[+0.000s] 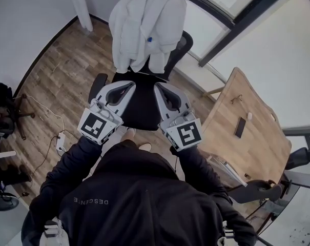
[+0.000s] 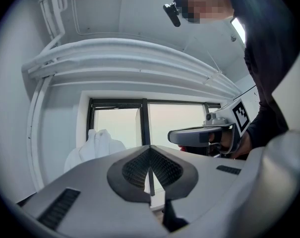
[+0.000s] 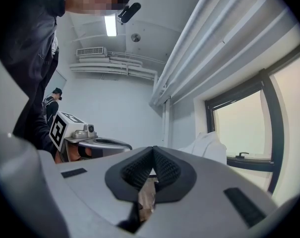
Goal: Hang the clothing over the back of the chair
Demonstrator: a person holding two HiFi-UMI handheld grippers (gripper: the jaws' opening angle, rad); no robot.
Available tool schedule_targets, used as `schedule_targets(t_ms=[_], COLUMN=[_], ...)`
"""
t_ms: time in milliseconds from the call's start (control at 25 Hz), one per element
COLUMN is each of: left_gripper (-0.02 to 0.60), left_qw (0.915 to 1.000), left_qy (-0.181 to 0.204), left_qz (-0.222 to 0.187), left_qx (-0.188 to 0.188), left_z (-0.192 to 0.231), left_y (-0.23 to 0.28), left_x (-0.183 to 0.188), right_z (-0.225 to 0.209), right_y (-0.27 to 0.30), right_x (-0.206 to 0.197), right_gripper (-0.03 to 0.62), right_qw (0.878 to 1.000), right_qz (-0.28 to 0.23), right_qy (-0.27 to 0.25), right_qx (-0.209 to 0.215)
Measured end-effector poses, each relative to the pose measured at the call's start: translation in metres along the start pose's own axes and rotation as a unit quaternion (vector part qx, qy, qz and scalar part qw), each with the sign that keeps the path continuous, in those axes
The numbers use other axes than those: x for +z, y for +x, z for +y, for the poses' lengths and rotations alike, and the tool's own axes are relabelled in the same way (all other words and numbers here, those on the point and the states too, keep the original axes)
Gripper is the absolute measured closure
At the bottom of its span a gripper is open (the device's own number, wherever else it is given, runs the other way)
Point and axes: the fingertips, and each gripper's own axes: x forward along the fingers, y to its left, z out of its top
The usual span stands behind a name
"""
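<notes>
Two grippers hang level and empty over a black office chair (image 1: 142, 106). In the head view the white clothing (image 1: 144, 24) is draped over the chair's backrest at 12 o'clock, its long axis falling down toward the seat. The left gripper (image 1: 125, 87) and the right gripper (image 1: 163, 89) sit side by side at centre, tips angled inward toward the seat, with a wooden table (image 1: 247, 137) at 3 o'clock. Neither hand looks clearly nearer to the cloth, which lies well apart from both.

In the left gripper view the ribbed pads (image 2: 140, 168) are pressed together with nothing between them. The clothing shows as a pale mound at 10 o'clock of the jaws, against the window.

In the right gripper view the pads (image 3: 164, 170) likewise meet and pinch nothing. The clothing sits at 2 o'clock, beside the window frame.

By the look of it the hanging is done. Any tidying would call for a forward reach, open-jawed, from either side.
</notes>
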Motion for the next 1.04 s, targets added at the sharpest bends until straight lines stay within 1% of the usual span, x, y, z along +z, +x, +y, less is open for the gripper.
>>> schedule_targets(t_ms=[200, 320, 560, 680, 1040], left_gripper=[0.563, 0.563, 0.563, 0.563, 0.563], left_qw=[1.0, 1.0, 1.0, 1.0, 0.9999], left_qy=[-0.002, -0.002, -0.002, 0.0, 0.001], left_qz=[-0.003, -0.003, -0.007, -0.004, -0.011], left_qx=[0.003, 0.002, -0.002, 0.0, -0.002], left_z=[-0.001, -0.003, -0.006, -0.006, -0.004], left_y=[-0.006, -0.007, -0.006, -0.005, -0.004], left_x=[0.0, -0.001, -0.001, 0.002, 0.004], right_z=[0.01, 0.014, 0.015, 0.015, 0.015], right_y=[-0.003, -0.003, -0.004, -0.005, -0.003], right_x=[-0.004, -0.005, -0.009, -0.007, -0.003], right_gripper=[0.6, 0.6, 0.6, 0.6, 0.6], right_qw=[1.0, 1.0, 1.0, 1.0, 1.0], right_qz=[0.007, 0.008, 0.01, 0.011, 0.009], right_qy=[-0.003, 0.005, 0.003, 0.004, 0.002], right_qx=[0.007, 0.006, 0.005, 0.005, 0.006])
